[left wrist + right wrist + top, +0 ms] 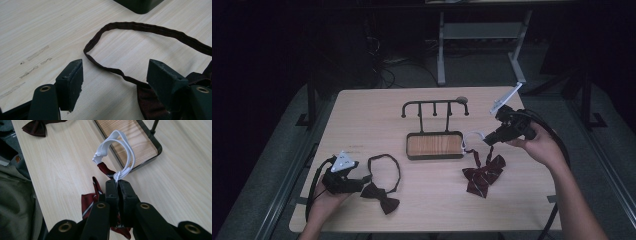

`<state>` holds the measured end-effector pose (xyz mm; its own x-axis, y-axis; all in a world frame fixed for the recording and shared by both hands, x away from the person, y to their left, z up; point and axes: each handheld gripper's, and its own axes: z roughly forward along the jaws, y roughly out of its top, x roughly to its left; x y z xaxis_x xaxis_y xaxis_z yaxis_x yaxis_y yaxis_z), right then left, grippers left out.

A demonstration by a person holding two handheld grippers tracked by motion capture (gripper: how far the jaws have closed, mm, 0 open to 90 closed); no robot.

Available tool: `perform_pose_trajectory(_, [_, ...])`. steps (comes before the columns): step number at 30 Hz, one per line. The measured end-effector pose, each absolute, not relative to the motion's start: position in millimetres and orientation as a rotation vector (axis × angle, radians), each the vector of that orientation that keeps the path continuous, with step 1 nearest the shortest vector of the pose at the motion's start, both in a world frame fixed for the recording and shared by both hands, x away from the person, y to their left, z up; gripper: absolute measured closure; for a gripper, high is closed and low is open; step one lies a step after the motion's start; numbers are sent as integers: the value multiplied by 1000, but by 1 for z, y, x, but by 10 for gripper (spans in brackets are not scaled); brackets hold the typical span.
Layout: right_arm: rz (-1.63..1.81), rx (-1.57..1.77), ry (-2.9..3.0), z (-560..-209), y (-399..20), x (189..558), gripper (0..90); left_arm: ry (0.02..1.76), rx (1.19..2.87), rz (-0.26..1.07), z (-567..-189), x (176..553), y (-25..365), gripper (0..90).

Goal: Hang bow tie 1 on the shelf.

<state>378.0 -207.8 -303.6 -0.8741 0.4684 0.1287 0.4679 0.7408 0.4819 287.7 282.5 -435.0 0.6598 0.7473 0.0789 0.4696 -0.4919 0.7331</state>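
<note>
**Two bow ties, one lifted by its white strap**

Spanning the scene is the pale wooden surface (pixel 362 115), marked with a few faint scuffs near its left edge; no brand, label or legible writing shows on anything. Near the middle of the surface, toward its far edge, stands a dark hanger rack (pixel 435 106) with a row of pegs, rising from a wood-lined tray (pixel 434 145). Off the tray's right end, a red striped bow tie (pixel 482 176) trails partly on the surface. Its white strap (pixel 117 147) loops upward, and the right claw (pixel 117 185) is closed tight on the strap's knotted end, holding it raised beside the tray's right corner. Toward the near left corner lies a dark maroon bow tie (pixel 380 194) with its thin neck band (pixel 140 26) curled in a loop on the surface. The left claw (pixel 120 75) rests low there with its jaws spread wide, gripping nothing; the neck band runs between them, and the right jaw sits over the tie's dark cloth.
</note>
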Motion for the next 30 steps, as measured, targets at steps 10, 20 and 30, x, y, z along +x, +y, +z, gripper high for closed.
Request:
perform_pose_trajectory(10, [800,788,2926,-295,-205,383,861,936,2177,512,-435,288,283,299])
perform_pose_trajectory(20, [804,779,2917,-287,-201,388,862,935,2178,512,-435,288,283,299])
perform_pose_trajectory(30, [797,765,2917,-279,-196,393,863,938,2174,510,-435,288,283,297])
